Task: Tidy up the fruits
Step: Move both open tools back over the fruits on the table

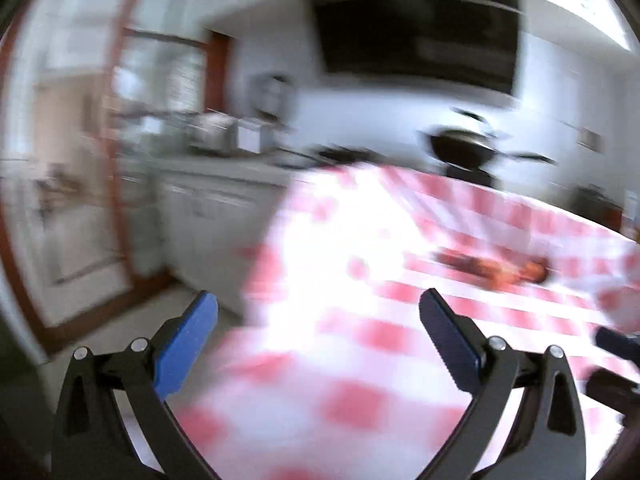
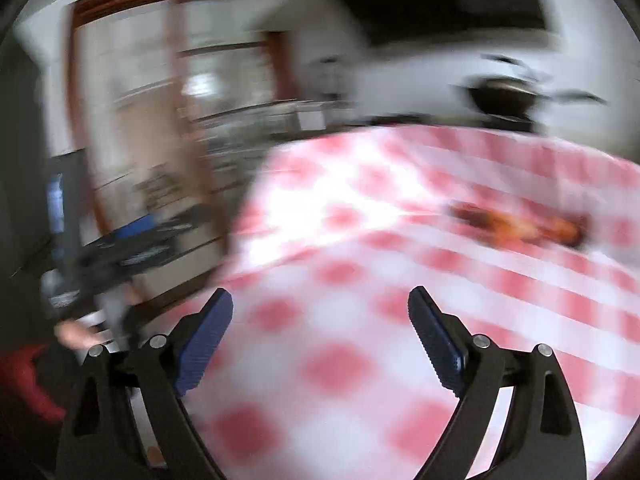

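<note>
Both views are smeared by motion. A blurred streak of orange and dark red fruit (image 1: 496, 266) lies on the red-and-white checked tablecloth (image 1: 360, 360), far right of the table. My left gripper (image 1: 318, 304) hangs open above the near left part of the cloth, nothing between its blue pads. In the right wrist view the same fruit (image 2: 520, 224) shows as an orange-brown smear at the right. My right gripper (image 2: 320, 304) is open and empty too, over the cloth (image 2: 340, 360), well short of the fruit.
A kitchen counter with metal pots (image 1: 212, 132) runs behind the table's left side. A black wok (image 1: 464, 148) sits beyond the far edge under a dark range hood (image 1: 416, 24). A wood-framed glass door (image 1: 80, 160) fills the left. The other gripper (image 2: 120, 256) and a hand (image 2: 76, 334) show at left.
</note>
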`<state>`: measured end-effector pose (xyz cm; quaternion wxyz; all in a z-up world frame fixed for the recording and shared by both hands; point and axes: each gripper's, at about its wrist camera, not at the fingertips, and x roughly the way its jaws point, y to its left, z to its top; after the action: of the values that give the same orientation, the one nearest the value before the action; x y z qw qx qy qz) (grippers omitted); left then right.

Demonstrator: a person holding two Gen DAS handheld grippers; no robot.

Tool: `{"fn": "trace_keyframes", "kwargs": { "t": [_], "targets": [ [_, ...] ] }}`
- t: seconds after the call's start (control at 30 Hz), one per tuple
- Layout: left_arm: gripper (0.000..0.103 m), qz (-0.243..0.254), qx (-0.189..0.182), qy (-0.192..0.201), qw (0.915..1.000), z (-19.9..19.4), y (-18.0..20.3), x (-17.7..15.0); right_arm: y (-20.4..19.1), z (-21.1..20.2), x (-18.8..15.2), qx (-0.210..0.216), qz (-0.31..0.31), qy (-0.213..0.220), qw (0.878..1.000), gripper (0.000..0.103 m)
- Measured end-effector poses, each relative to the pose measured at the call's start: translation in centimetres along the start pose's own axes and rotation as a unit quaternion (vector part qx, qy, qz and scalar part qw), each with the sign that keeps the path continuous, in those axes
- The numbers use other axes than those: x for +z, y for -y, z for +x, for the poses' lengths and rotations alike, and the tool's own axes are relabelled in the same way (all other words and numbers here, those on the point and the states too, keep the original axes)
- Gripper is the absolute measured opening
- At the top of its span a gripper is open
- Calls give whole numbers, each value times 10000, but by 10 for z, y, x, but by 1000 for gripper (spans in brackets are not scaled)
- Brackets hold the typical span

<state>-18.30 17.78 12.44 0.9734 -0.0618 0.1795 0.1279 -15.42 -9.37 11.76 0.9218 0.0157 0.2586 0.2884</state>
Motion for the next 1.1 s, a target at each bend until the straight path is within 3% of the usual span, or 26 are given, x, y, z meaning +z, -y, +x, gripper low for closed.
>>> {"fn": "trace_keyframes", "kwargs": {
  "t": [0.07, 0.2, 0.3, 0.43, 0.57, 0.67, 0.73, 0.8, 0.9, 1.0, 1.1],
  "targets": [
    [101, 159, -489, -414, 9978, 38, 54, -2, 60, 5, 0, -618, 602, -151, 9962, 87],
    [101, 445, -832, -1339, 9865, 126, 158, -15, 177, 11, -6, -1434, 1651, -239, 9755, 87],
    [101, 267, -878, -1685, 9814, 175, 190, -27, 220, 23, -16, -1691, 2097, -303, 9626, 87],
    [101, -538, -839, -1759, 9794, 221, 223, -23, 270, 30, -16, -1666, 2647, -188, 9496, 87],
    [101, -1188, -727, -1683, 9758, 249, 232, -11, 292, 32, -16, -1495, 2961, 5, 9434, 87],
    [101, -1372, -723, -1446, 9773, 257, 230, -10, 300, 46, -3, -1449, 2983, 22, 9434, 87],
    [101, -1523, -1022, -1423, 9727, 258, 220, -9, 308, 59, 7, -1501, 2971, 16, 9430, 87],
    [101, -1653, -855, -1300, 9739, 257, 209, -9, 316, 74, 14, -1488, 3104, 9, 9389, 87],
    [101, -2017, -930, -1459, 9640, 264, 199, -14, 328, 101, 31, -1417, 3402, 17, 9296, 87],
    [101, -2033, -933, -1485, 9633, 265, 198, -15, 334, 129, 51, -1336, 3624, 43, 9224, 87],
    [101, -1947, -917, -1504, 9649, 265, 202, -15, 337, 157, 70, -1619, 3673, -107, 9158, 87]
  ]
}}
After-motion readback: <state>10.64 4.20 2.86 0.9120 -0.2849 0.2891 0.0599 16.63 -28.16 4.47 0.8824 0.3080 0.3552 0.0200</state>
